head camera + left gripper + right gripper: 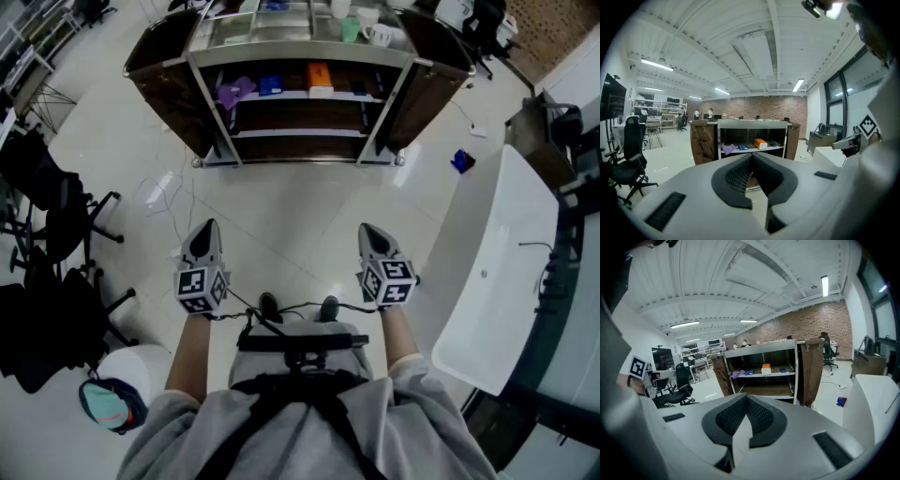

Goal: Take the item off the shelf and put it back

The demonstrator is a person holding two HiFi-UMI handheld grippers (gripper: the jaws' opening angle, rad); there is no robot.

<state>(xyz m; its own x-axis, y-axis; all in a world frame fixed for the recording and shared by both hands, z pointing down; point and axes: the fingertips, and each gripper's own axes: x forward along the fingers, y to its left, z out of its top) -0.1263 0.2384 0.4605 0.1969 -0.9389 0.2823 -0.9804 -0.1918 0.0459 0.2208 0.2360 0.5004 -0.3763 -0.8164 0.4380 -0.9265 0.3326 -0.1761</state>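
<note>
On the shelf (292, 96), an orange box (320, 75) (lettering seemingly illegible).

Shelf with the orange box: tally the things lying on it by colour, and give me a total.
Purple: 1, the cloth
Blue: 1, the flat item
Orange and white: 1, the box
Dark, colour unclear: 1, the small item
Total: 4

An open-plan office or lab is indicated by black office chairs (632, 138), work desks (654, 123), ceiling strip lights (656, 64), a brick back wall (754, 104) and a polished white floor (300, 206).
</note>
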